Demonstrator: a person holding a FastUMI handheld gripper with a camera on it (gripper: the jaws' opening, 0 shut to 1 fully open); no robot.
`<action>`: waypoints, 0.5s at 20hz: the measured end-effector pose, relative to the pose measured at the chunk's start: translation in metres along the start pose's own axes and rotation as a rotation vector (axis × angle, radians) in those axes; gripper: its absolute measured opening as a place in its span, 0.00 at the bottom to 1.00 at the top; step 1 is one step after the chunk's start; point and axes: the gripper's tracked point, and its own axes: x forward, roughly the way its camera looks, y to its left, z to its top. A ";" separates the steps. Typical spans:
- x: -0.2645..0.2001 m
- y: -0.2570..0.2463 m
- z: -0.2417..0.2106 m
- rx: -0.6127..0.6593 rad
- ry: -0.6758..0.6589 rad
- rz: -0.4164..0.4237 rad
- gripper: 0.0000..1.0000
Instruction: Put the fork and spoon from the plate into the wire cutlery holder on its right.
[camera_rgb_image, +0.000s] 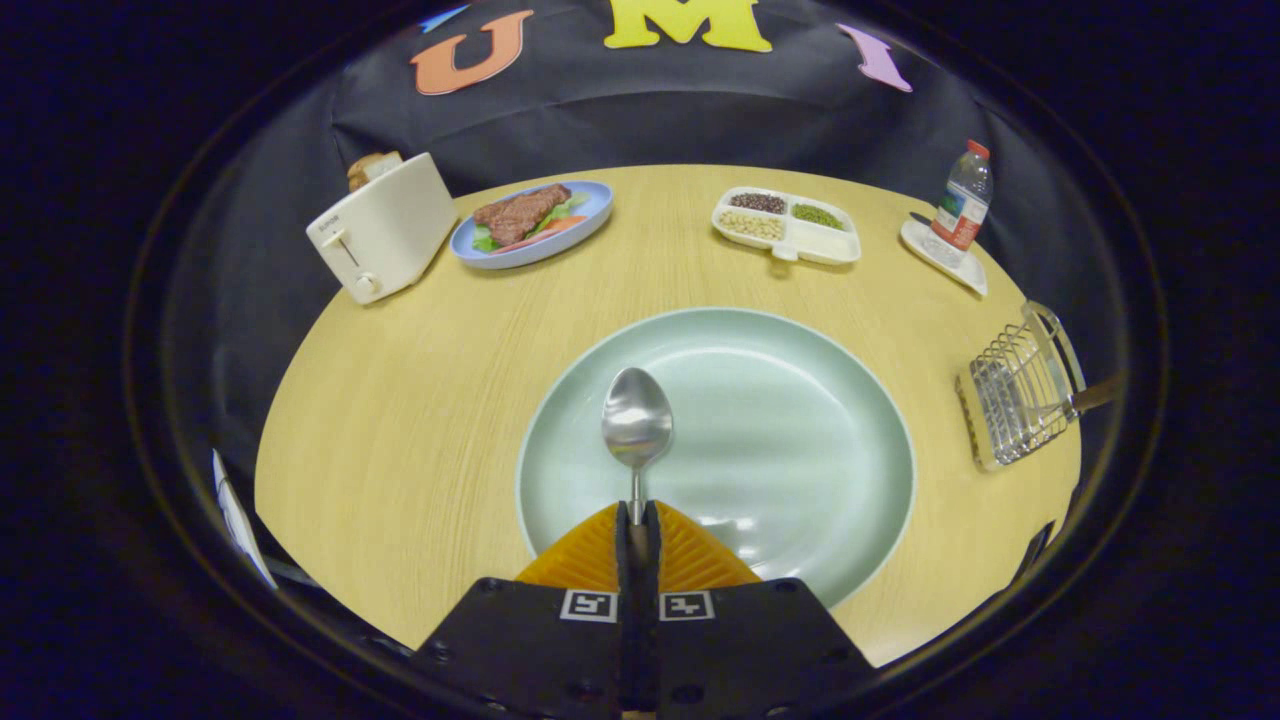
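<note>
A metal spoon (637, 420) sticks out straight ahead of my gripper (637, 512), bowl forward, over the pale green plate (800, 440). Both fingers are pressed on its handle, so the gripper is shut on the spoon. I cannot tell whether the spoon's bowl touches the plate or hangs just above it. The wire cutlery holder (1020, 390) stands to the right of the plate near the table's edge, with a dark handle poking out of its far side.
A cream toaster (380, 235) and a blue plate of food (532, 222) sit at the back left of the round wooden table (400, 400). A divided snack tray (787, 226) and a water bottle (964, 205) on a small white dish stand at the back right.
</note>
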 end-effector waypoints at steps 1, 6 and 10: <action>-0.004 0.000 0.002 0.003 -0.009 0.003 0.01; -0.038 -0.006 0.016 0.020 -0.086 0.029 0.01; -0.079 -0.018 0.028 0.028 -0.177 0.039 0.01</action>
